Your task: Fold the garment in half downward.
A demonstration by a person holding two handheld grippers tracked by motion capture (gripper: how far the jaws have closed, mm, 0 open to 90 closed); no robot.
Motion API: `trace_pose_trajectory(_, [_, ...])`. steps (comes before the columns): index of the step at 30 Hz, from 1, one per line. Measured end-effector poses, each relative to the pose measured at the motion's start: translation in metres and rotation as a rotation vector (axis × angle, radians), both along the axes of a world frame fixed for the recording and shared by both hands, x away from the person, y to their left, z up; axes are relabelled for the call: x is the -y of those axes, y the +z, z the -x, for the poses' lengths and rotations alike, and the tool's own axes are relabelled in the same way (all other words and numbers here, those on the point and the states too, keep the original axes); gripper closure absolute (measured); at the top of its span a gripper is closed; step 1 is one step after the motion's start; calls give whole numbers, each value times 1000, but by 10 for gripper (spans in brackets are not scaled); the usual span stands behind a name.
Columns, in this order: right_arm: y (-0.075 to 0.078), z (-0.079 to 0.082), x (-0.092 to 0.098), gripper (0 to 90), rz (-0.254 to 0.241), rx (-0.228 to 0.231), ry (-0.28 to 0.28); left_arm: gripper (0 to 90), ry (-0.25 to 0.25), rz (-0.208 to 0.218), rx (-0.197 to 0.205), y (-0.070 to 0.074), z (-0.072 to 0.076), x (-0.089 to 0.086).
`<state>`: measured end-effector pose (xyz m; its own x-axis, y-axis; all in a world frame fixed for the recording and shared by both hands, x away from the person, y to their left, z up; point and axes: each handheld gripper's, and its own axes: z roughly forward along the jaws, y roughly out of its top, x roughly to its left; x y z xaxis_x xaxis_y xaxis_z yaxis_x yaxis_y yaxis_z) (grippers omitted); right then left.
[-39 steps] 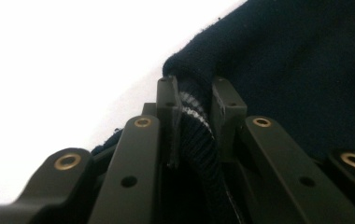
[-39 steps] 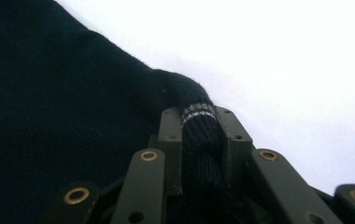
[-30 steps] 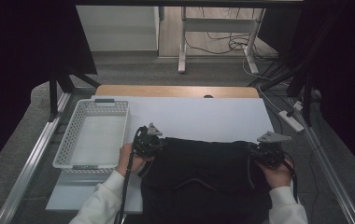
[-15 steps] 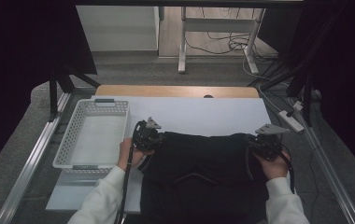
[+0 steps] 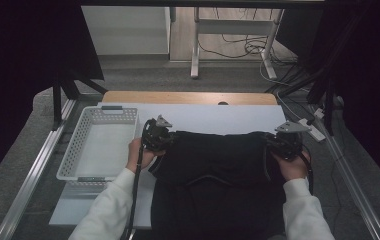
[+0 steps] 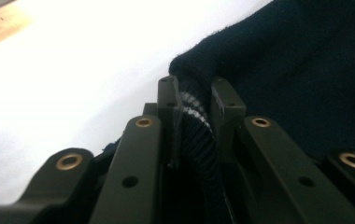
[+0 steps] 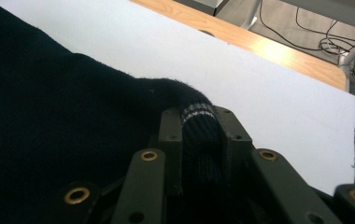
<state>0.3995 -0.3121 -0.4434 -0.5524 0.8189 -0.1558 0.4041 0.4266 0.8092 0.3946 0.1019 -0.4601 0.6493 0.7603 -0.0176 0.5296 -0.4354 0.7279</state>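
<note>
White board covers the bench point(image 5: 213, 120), with a wooden edge at its far side and cables on the floor beyond. Across its near half lies a dark sweater point(image 5: 218, 175), its far edge folded over. At the sweater's far left corner the left hand-held gripper point(image 5: 159, 137) pinches a ribbed fold of the knit; at the far right corner the right hand-held gripper point(image 5: 283, 142) clamps another ribbed fold. Just left of the sweater stands a white basket point(image 5: 75, 152).

A lab-like test space: black curtains point(image 5: 23, 75) around, loose cables point(image 5: 238, 47) on bare floor beyond the grippers, white-topped bench point(image 5: 213, 120).
</note>
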Motion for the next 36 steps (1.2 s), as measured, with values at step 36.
trace_pose_trajectory(36, [21, -27, -4, 744, -39, 54, -33, 759, 34, 27, 42, 26, -26, -5])
